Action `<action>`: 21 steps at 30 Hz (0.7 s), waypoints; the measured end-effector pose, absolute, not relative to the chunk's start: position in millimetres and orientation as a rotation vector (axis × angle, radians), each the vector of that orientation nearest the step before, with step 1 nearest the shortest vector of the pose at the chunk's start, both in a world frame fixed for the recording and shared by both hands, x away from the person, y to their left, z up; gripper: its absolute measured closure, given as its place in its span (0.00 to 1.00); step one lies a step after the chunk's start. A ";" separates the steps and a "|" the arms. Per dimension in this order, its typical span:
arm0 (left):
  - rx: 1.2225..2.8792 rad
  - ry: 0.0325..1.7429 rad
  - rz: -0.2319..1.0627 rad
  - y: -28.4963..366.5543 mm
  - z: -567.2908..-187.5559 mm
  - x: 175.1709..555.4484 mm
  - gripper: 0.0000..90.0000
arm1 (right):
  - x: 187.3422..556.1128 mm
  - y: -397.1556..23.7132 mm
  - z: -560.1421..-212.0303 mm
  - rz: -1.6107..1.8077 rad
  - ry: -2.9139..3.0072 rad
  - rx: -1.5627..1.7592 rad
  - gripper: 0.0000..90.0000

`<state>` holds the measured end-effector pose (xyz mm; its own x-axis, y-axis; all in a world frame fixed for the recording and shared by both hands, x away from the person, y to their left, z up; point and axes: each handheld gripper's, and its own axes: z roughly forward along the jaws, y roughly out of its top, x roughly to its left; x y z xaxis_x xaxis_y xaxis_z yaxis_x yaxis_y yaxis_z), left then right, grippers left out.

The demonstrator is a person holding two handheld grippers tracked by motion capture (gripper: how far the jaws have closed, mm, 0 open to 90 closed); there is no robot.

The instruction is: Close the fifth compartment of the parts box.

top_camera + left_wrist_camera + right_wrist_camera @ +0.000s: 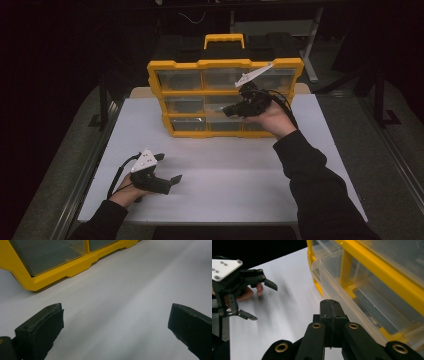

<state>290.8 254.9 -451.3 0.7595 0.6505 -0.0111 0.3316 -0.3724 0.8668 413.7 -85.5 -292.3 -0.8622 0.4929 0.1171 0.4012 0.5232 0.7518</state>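
A yellow organiser case (225, 64) with clear drawers (186, 105) stands upright at the back of the white table (225, 185). My right gripper (226, 111) is held in front of its lower middle drawers, pointing left. In the right gripper view its jaws (331, 305) are pressed together with nothing between them, right beside a clear drawer (352, 290) and the yellow frame (387, 275). My left gripper (169, 167) rests low over the table's front left, open and holding nothing. In the left gripper view it (117, 307) faces the case's yellow bottom corner (72, 267).
The case's yellow carry handle (224, 39) sticks up at the back. The left gripper (264, 302) also shows in the right gripper view, far off. Bare white table lies between the two grippers. Dark floor and metal rails (82, 185) flank the table.
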 end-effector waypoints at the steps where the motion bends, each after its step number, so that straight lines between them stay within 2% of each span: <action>1: 1.987 0.741 0.416 255.0 -451.2 290.8 0.00 | 415.4 -85.1 -292.3 1.261 2.638 0.782 0.98; 21: 2.005 0.728 0.423 257.0 -452.4 287.8 0.00 | 428.0 -82.7 -293.3 1.239 2.498 0.821 0.98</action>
